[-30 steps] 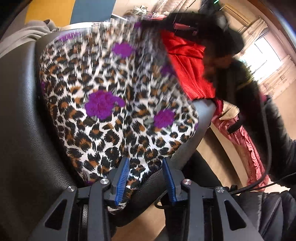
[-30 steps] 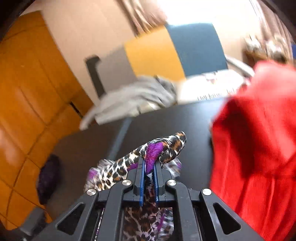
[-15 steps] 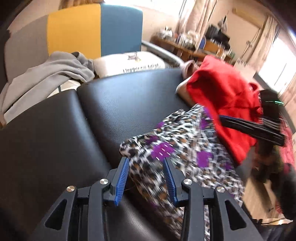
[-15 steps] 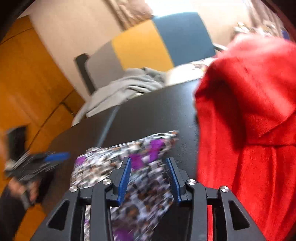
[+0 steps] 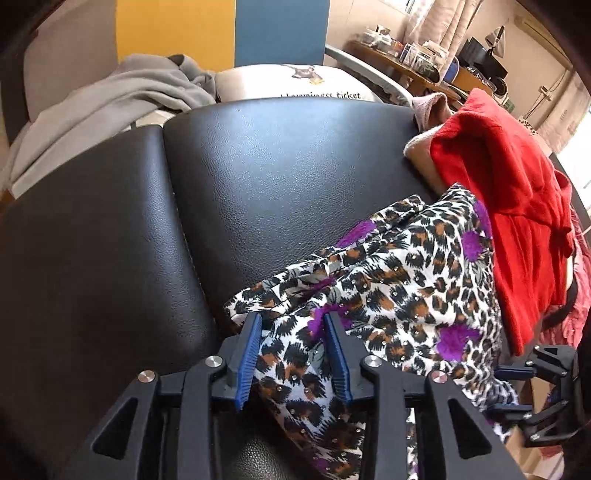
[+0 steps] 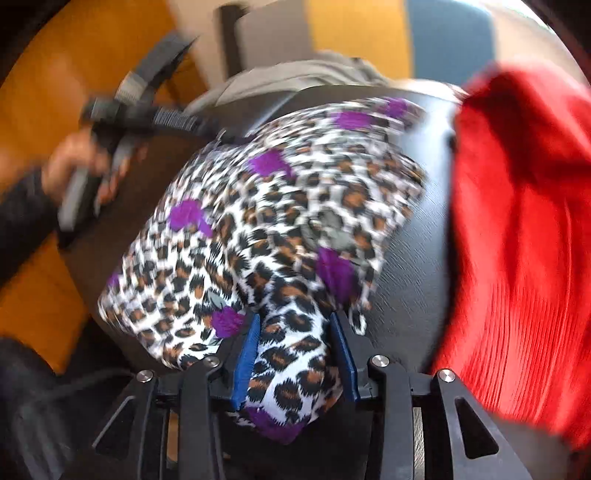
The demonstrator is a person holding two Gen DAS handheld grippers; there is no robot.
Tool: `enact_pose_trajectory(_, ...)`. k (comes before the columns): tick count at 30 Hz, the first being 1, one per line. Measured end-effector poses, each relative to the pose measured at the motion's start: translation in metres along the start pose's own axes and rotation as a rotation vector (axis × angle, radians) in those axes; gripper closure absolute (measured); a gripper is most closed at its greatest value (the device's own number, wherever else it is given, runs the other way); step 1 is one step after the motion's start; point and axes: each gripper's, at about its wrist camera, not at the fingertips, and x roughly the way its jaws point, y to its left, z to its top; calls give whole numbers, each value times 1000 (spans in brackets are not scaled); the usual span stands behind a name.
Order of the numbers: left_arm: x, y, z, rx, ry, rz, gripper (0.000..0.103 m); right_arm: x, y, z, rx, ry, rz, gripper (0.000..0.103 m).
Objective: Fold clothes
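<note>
A leopard-print garment with purple flowers (image 5: 399, 295) lies crumpled on a black leather cushion (image 5: 277, 166), partly hanging over its near edge. My left gripper (image 5: 291, 317) is open, its blue pads astride a fold at the garment's left corner. My right gripper (image 6: 295, 326) is also open, with a bunched hem of the same garment (image 6: 280, 221) sitting between its pads. The left wrist view has the right gripper (image 5: 502, 389) at the lower right. In the blurred right wrist view a hand (image 6: 74, 166) holds the left gripper (image 6: 207, 127) at the garment's far corner.
A red garment (image 5: 517, 206) is heaped on the right of the cushion, over a tan one (image 5: 421, 155). A grey garment (image 5: 92, 107) and a white printed pillow (image 5: 295, 81) lie behind, before a yellow-and-blue chair back (image 5: 221, 33). The cushion's left half is bare.
The right gripper, shut on the leopard garment a second ago, has opened. The garment has dropped onto the cushion. Both grippers have come down to its edges.
</note>
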Motion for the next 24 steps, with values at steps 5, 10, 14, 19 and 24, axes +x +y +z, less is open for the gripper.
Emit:
enact_pose_trajectory(5, -35, 23, -22, -170, -98, -203, 64, 0, 7, 1, -23, 1, -6, 50)
enact_pose_trajectory(10, -72, 58, -66, -292, -228, -380, 50, -24, -13, 23, 111, -83, 101, 39)
enact_pose_trajectory(14, -57, 72, -92, -362, -190, -461, 39, -26, -31, 44, 219, -161, 159, 21)
enact_pose_trajectory(19, -38, 62, -99, -360, -167, -521, 32, 6, -41, 67, 283, -131, 158, 21)
enact_pose_trajectory(24, -22, 44, -90, -307, -159, -539, 32, 39, -51, 91, 347, -101, 156, 17)
